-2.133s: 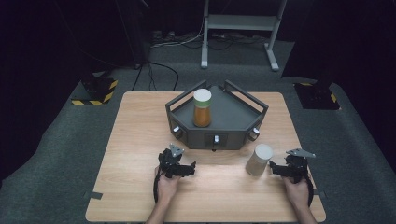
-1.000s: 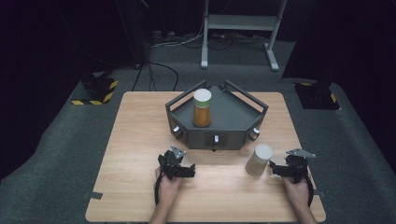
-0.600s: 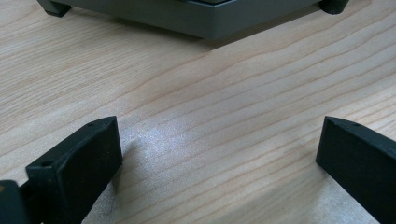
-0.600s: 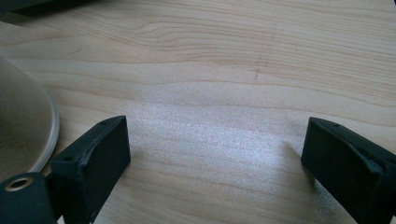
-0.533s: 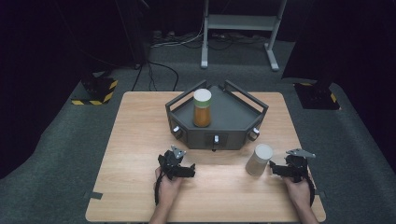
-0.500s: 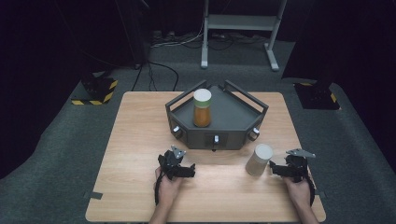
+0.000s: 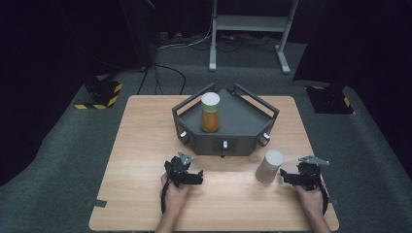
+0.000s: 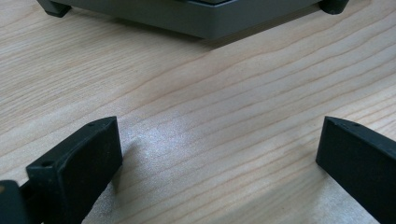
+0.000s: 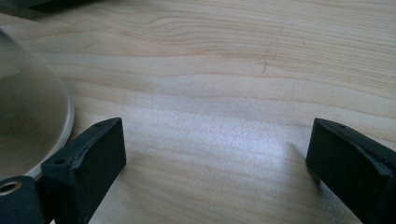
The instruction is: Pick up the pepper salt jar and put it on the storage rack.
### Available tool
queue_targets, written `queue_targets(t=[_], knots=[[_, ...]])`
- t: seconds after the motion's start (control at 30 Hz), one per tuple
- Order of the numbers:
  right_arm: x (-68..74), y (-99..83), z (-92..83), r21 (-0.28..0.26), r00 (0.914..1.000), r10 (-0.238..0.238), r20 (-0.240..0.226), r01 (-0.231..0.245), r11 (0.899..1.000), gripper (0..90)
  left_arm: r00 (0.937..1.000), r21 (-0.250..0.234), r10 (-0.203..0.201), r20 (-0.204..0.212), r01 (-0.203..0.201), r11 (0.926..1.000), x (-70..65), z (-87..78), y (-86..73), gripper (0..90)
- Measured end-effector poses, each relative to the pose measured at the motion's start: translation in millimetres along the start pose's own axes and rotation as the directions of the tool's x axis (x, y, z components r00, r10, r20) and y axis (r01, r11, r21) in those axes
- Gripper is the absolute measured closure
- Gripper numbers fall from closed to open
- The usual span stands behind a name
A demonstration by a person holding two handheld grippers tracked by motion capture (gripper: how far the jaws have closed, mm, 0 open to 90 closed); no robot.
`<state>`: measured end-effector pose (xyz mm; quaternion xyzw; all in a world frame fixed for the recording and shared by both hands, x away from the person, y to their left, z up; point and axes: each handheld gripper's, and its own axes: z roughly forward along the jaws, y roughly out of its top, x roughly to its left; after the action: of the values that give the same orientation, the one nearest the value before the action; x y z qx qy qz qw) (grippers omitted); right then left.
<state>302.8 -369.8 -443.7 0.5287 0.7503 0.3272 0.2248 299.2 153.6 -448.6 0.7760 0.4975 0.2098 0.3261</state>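
Note:
An orange jar with a pale lid (image 7: 210, 112) stands upright in a dark grey angular tray (image 7: 245, 127) at the table's middle. A beige jar (image 7: 269, 166) stands upright on the wood in front of the tray's right corner. My right gripper (image 7: 283, 178) lies low on the table just right of that jar, pointing at it; its jaws have just been opening and stand open with bare wood between them (image 9: 217, 154). The jar's blurred wall (image 9: 28, 116) sits beside the left jaw. My left gripper (image 7: 198, 177) rests open on the table (image 8: 219, 154), below the tray's front edge (image 8: 201, 18).
The wooden table (image 7: 145, 145) stands on grey carpet. The tray has knobs (image 7: 224, 144) on its front faces and raised rails. Behind the table are a white stand (image 7: 250, 24), cables and a yellow-black striped block (image 7: 99, 94). Bare wood lies left of the tray.

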Motion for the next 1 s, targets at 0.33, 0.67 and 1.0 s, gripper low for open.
queue_targets(t=[0.33,0.67,1.0], knots=[[-5.8,-11.7,-17.1,-0.005,0.9971,-0.026,-0.071,0.026,1.0,4.0,1.0,0.001,0.002,0.0,-0.002,1.0,0.2,-0.1,0.2,0.4],[5.0,-16.3,-21.9,-0.027,0.9844,-0.105,-0.142,0.102,0.994,4.0,1.0,0.001,0.0,0.001,0.0,1.0,0.1,-0.1,0.1,0.4],[5.9,-16.2,-17.4,-0.078,0.9624,-0.113,-0.247,0.096,0.992,3.7,1.0,0.001,0.0,0.001,0.0,1.0,0.2,-0.1,0.1,0.4]])
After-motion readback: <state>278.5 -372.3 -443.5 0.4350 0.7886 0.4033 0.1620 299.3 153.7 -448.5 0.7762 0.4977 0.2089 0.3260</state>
